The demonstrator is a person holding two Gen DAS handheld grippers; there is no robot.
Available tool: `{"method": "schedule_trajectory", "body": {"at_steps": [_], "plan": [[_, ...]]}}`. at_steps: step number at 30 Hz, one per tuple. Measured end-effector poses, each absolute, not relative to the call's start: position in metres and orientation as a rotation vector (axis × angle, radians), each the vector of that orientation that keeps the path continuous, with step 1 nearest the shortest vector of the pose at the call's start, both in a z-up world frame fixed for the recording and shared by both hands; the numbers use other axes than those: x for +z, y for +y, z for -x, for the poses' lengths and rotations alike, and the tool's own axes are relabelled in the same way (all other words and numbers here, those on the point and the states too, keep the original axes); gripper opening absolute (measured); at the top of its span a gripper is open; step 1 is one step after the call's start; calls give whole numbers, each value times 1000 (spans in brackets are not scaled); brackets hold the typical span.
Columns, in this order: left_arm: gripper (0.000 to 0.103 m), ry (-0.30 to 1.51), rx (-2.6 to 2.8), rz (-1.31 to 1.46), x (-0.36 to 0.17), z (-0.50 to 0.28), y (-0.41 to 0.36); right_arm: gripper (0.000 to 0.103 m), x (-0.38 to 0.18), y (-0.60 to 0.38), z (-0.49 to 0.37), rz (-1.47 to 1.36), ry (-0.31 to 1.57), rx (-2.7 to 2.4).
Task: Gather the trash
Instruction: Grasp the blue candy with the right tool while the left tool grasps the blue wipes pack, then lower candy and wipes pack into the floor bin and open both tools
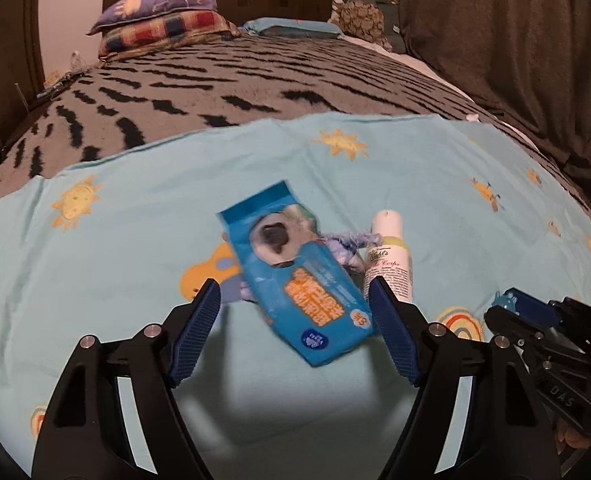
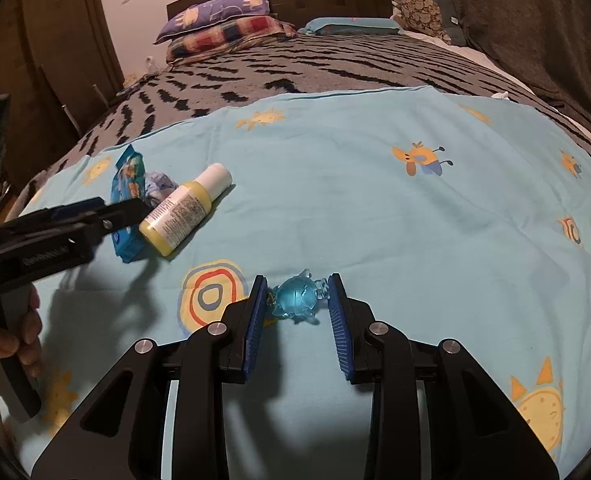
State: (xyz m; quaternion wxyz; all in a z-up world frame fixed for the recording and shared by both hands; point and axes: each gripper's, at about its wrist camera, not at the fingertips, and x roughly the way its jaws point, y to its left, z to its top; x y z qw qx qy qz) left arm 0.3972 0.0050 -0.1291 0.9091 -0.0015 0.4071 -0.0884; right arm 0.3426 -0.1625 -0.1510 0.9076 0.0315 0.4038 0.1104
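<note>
Trash lies on the light blue sheet (image 1: 135,184) of the bed: a blue wipes packet (image 1: 295,280), a crumpled blue scrap (image 1: 347,240) behind it, then a yellow lotion bottle (image 1: 387,256). My left gripper (image 1: 295,300) has its fingers apart, straddling the packet's near end without pressing it. Further right, my right gripper (image 2: 297,300) is clamped on a small clear blue bottle (image 2: 297,298).

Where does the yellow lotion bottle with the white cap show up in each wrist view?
Left wrist: lotion bottle just right of centre, standing on end in the picture, beside the blue wipes packet.
Right wrist: lotion bottle at centre left, lying diagonally, cap pointing upper right.
Shared landmark: the blue wipes packet lies on the bottle's left in both.
</note>
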Motion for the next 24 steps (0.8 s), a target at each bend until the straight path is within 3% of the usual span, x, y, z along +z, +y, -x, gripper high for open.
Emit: {"method": "schedule_trajectory", "body": {"at_steps": [1,8,24], "plan": [[64,836,-188,3,-131,-397,4,32,-151,-162,-342,-65,832,228],[52,822,-184,-36,-130,-388,-2,32,-151,-155,-339,-18,817,208],[47,738,-195,-88,-67,-281,0,32,-96,-159,-253,5,733,228]]}}
